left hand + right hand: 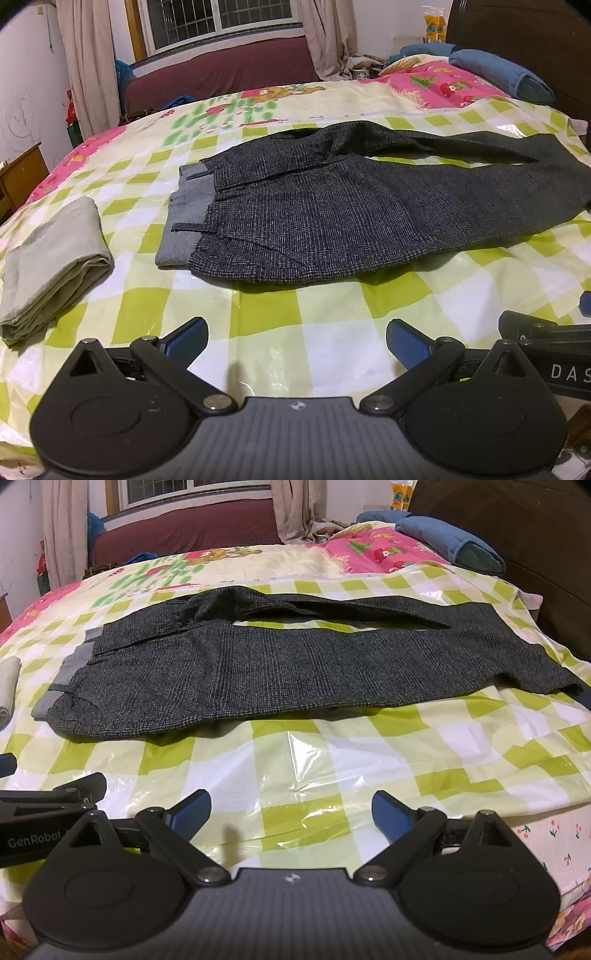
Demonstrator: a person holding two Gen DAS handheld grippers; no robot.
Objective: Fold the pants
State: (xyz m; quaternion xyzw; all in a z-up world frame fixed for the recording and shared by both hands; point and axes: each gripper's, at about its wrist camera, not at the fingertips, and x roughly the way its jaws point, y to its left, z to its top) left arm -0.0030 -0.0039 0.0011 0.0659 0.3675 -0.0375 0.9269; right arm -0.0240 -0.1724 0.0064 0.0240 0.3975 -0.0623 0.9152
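Pants [280,664] hem visible only from right wrist.

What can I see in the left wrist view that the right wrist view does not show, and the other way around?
Only the left wrist view shows the whole folded beige cloth and the wooden furniture at the far left. Only the right wrist view shows the pants' leg ends in full and the cherry-print sheet at the bed's edge. Both show the dark pants lying flat, waistband to the left, on the checked plastic cover, the blue pillow, and an open, empty gripper: left, right.
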